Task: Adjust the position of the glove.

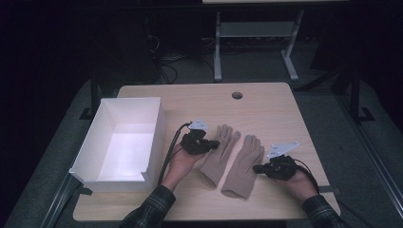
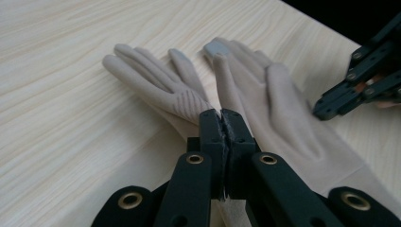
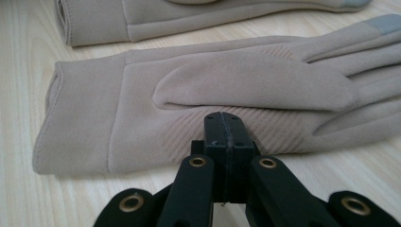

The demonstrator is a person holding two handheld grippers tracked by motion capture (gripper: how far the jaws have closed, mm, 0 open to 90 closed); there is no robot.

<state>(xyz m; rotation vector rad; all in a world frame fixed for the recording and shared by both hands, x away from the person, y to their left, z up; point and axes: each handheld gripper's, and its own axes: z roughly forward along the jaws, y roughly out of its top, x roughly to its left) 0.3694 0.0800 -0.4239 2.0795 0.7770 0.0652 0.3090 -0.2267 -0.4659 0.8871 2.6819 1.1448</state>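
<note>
Two beige gloves lie flat, side by side, on the wooden table (image 1: 266, 102) between my two claws. Far to the left of my left claw (image 1: 215, 143) stands a white open box (image 1: 90, 142), set along the table's left edge. My left claw, carried in my left hand (image 1: 179, 159), has its jaws pressed together with nothing between them; its tips hover over the left glove (image 1: 219, 153), near that glove's palm. In the left gripper view this glove (image 2: 161, 87) reaches away beyond my tips, fingers spread, and the second glove (image 2: 279, 113) lies just to its right, touching it along the side. The right glove (image 1: 243, 166) sits just left of my right claw (image 1: 258, 168), which my right hand (image 1: 298, 183) holds at the glove's edge. In the right gripper view these jaws meet too, gripping nothing; the glove (image 3: 227, 104) lies crosswise directly beyond my tips, thumb folded over the palm, cuff to the left, a grey fingertip pad (image 3: 384, 22) at upper right.
</note>
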